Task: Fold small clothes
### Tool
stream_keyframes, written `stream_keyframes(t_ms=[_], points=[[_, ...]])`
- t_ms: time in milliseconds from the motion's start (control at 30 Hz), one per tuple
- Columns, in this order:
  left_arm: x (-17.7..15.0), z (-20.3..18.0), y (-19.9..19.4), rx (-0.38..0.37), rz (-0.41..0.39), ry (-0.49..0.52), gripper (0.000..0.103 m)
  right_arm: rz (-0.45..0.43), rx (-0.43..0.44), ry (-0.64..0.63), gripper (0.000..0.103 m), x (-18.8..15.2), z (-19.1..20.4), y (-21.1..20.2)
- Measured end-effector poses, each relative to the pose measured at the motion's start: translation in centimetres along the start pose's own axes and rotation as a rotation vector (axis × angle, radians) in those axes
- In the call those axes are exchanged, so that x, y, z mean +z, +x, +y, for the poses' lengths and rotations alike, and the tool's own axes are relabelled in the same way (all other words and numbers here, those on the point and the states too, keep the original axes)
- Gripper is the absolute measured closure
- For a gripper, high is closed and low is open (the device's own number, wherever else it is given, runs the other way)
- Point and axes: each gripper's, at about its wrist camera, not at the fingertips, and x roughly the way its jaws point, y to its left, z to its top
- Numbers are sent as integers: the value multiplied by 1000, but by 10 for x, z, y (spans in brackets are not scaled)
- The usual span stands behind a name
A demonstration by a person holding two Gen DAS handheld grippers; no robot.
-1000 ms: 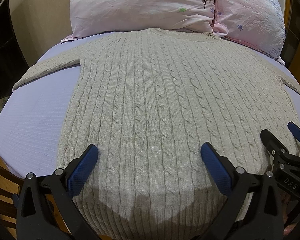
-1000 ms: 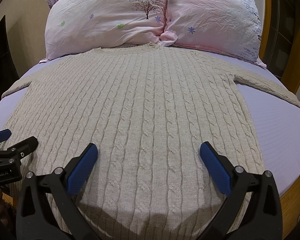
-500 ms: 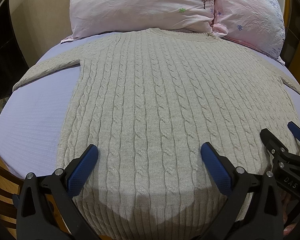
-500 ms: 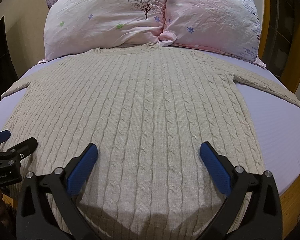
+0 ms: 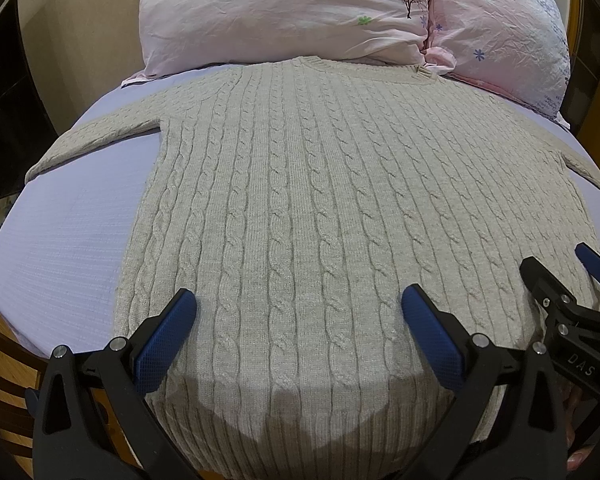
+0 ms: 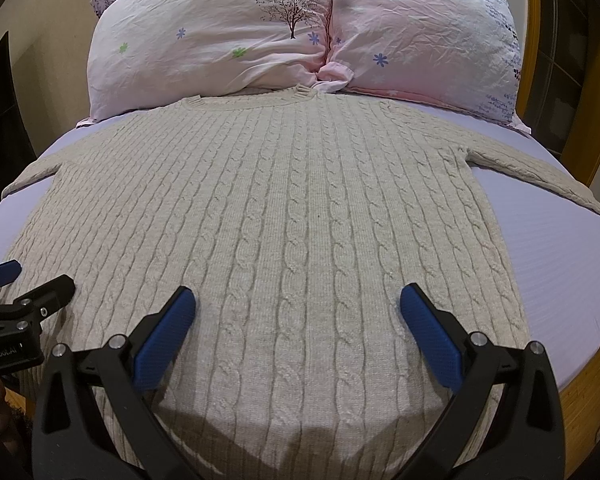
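A beige cable-knit sweater [image 5: 320,200] lies flat on the lavender bed, collar toward the pillows, both sleeves spread sideways; it also shows in the right wrist view [image 6: 284,216]. My left gripper [image 5: 298,312] is open and empty, hovering over the left part of the hem. My right gripper [image 6: 298,312] is open and empty over the right part of the hem. The right gripper's fingers [image 5: 548,284] show at the right edge of the left wrist view; the left gripper's fingers [image 6: 44,296] show at the left edge of the right wrist view.
Two pink flowered pillows [image 6: 220,36] lean at the head of the bed. The lavender sheet [image 5: 64,248] is bare left of the sweater and also right of it [image 6: 552,264]. A wooden bed frame [image 6: 576,396] edges the mattress. Dark furniture [image 5: 8,120] stands on the left.
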Motion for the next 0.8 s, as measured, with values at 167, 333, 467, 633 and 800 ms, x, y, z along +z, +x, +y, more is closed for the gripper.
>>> stream_keyframes(t_ms=[167, 333, 467, 633, 800], points=[[0, 0, 0, 0, 0, 0, 1, 0, 0, 0, 2, 0, 0, 0], [0, 0, 0, 0, -1, 0, 1, 0, 0, 0, 2, 0, 0, 0], [0, 0, 0, 0, -1, 0, 1, -1, 0, -1, 2, -1, 1, -1], [0, 0, 0, 0, -3, 0, 1, -41, 11, -13, 2, -6, 0, -3], [-4, 0, -1, -2, -48, 10, 1, -91, 153, -51, 2, 2, -25, -15]])
